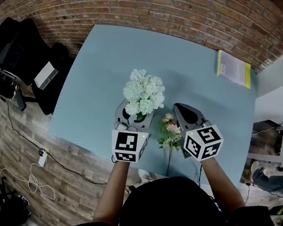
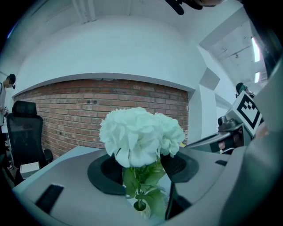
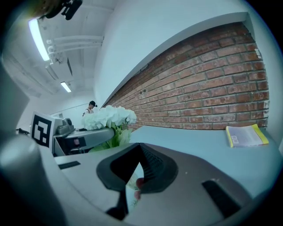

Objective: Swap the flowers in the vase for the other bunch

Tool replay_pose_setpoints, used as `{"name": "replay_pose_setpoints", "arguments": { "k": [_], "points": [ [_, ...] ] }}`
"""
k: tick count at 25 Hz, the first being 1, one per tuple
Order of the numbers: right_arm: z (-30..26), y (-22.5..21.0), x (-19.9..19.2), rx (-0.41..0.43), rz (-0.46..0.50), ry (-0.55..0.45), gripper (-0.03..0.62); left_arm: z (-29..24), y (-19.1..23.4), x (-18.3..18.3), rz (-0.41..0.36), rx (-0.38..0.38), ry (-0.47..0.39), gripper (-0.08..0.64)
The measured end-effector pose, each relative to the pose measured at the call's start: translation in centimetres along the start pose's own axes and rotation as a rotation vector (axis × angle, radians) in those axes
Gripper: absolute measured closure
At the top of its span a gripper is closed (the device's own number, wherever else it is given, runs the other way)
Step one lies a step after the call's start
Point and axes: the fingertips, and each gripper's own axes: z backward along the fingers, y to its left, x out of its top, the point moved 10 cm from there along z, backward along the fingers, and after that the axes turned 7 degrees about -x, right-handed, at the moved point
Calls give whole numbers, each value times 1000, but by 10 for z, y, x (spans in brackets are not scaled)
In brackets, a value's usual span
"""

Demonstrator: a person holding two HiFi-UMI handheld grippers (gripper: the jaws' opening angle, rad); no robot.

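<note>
A bunch of white flowers point(image 1: 144, 95) point(image 2: 137, 134) stands upright between the jaws of my left gripper point(image 1: 135, 112) point(image 2: 141, 171), which is shut on its green stems and leaves. Below the pads a small pale ring point(image 2: 139, 206) circles the stems; I cannot tell whether it is the vase's mouth. No vase shows in the head view. A second bunch with pinkish blooms point(image 1: 169, 131) lies on the table between the two grippers. My right gripper point(image 1: 184, 109) point(image 3: 139, 173) hovers just right of it, shut and holding nothing.
The light blue table point(image 1: 99, 74) runs back to a brick wall. A yellow-edged book point(image 1: 233, 68) point(image 3: 246, 135) lies at its far right corner. A black office chair point(image 1: 20, 48) point(image 2: 24, 130) stands off the table's left side, with cables on the wooden floor.
</note>
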Motion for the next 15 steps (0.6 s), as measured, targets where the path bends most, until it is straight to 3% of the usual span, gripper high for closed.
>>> {"name": "replay_pose_setpoints", "arguments": {
  "k": [15],
  "points": [
    [21,15,4,3,18,-46,580,26,-10,22,-47,14,-78,314]
  ]
}}
